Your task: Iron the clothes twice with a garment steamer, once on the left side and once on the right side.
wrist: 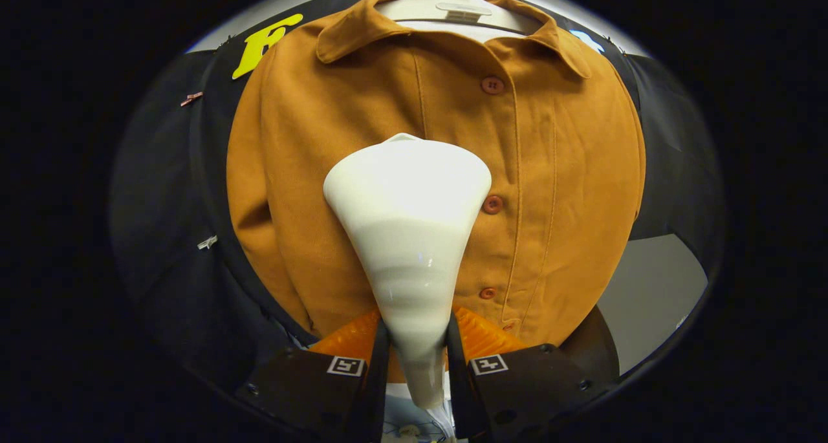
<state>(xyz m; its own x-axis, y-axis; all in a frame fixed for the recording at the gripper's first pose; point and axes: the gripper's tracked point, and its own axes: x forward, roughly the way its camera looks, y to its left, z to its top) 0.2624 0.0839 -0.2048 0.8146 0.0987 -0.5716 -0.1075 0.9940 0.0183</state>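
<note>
1. Clamping the garment steamer (407, 236) by its narrow neck, the hand-held gripper (417, 359) was closed on it.
2. Its head faced the hanging shirt (556, 171), left of the buttons (492, 204).
3. Snagging a button could twist the tapered neck loose.

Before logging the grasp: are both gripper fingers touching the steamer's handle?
Touching. In the gripper view both fingers press against the narrow neck of the white steamer, with no gap on either side.

Glossy white cone-shaped plastic steamer head (407, 236), plain, clamped between the fingers of my gripper (417, 359); rust-orange cotton collared shirt (563, 191), unpatterned, matching stitching; round reddish-brown shirt buttons (492, 204); cream-white plastic hanger (453, 6); black cloth booth wall (162, 236); pale grey floor patch (653, 294).
</note>
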